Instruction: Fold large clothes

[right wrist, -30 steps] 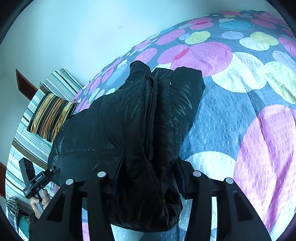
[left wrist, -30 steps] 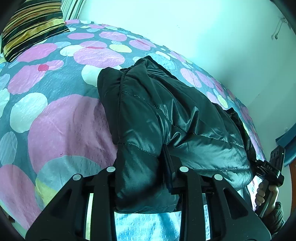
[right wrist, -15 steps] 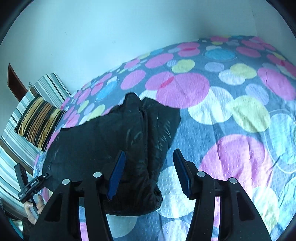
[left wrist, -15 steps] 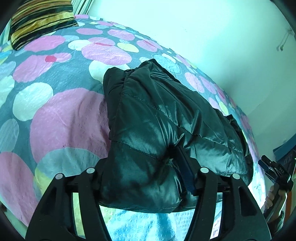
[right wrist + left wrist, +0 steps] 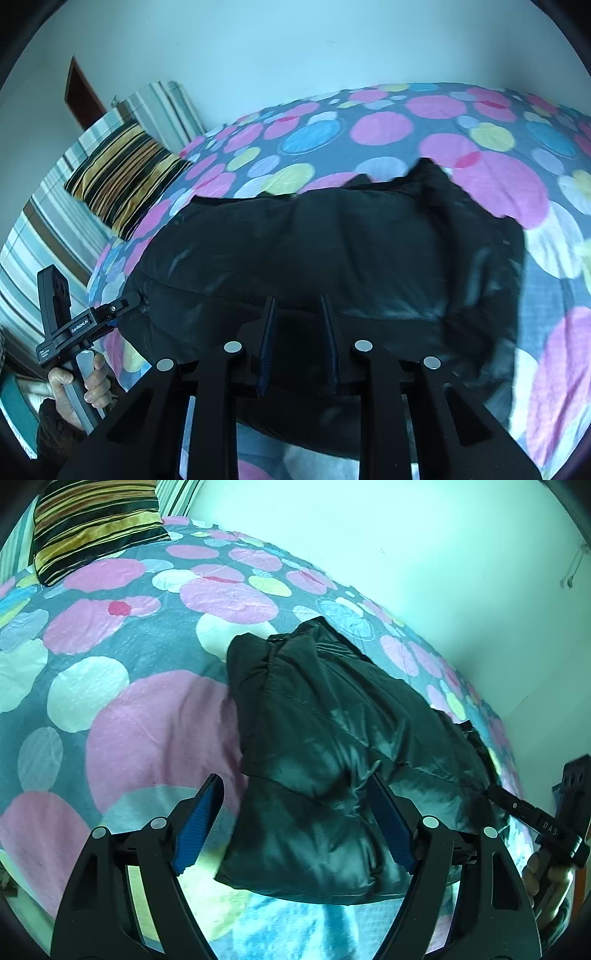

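The black puffer jacket (image 5: 332, 760) lies on the bed (image 5: 147, 716), well below the striped pillow (image 5: 92, 520), already gathered into a thick folded bundle. My left gripper (image 5: 295, 823) stands wide over its near end, holding nothing. My right gripper (image 5: 297, 332) is narrow, not gripping the jacket. I judge only a last tidy fold remains.

Quilted black jacket (image 5: 332, 760) in glossy, slick cloth with stitched seams. Bedspread (image 5: 140, 716) of matt, finely pebbled cotton-like fabric. Striped pillow (image 5: 92, 520) with a satin sheen. Gripper fingers (image 5: 388, 827) of matt black plastic, blue ribbed pads.
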Tool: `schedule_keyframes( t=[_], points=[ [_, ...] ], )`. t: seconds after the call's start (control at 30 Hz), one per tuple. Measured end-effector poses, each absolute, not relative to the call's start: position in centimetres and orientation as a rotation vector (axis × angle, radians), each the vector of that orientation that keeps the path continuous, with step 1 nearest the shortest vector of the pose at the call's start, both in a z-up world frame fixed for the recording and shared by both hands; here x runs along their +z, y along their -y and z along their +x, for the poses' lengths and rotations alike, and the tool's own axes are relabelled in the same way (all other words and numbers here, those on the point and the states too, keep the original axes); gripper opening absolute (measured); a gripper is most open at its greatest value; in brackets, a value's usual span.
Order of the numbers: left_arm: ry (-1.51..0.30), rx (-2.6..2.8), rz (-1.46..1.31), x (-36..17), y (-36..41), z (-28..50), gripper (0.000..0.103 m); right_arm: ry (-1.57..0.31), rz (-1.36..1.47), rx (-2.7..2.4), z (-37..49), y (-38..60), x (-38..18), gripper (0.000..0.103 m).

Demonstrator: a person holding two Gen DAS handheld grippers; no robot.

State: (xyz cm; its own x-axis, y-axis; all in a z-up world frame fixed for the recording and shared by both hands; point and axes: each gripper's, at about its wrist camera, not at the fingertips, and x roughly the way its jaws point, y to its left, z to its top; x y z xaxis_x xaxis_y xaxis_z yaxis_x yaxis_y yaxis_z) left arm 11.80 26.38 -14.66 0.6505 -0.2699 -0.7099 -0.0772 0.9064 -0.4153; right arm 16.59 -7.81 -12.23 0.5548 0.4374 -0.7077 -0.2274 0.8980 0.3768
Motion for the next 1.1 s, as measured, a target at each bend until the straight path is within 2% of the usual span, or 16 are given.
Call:
schedule_keyframes(
  t=[0.47, 0.87, 1.03, 1.1],
  points=[
    [-0.957, -0.226, -0.412, -15.4, -27.8, 15.9, 0.079, -0.952, 0.134, 0.367, 18.0, 2.5, -12.9, 0.024],
    [-1.031, -0.288, -0.407, -16.5, -27.5, 18.7, 0.085, -1.03, 0.051, 0.298, 18.9, 1.0, -16.5, 0.023],
    [-1.07, -0.305, -0.387, -16.8, -27.2, 19.5, 0.084, -1.038, 0.053, 0.294, 19.1, 1.0, -16.8, 0.022],
    [-1.086, -0.319, -0.389, -16.9, -26.9, 19.7, 0.08, -1.041, 0.058, 0.292, 19.1, 1.0, -16.9, 0.022]
  ],
)
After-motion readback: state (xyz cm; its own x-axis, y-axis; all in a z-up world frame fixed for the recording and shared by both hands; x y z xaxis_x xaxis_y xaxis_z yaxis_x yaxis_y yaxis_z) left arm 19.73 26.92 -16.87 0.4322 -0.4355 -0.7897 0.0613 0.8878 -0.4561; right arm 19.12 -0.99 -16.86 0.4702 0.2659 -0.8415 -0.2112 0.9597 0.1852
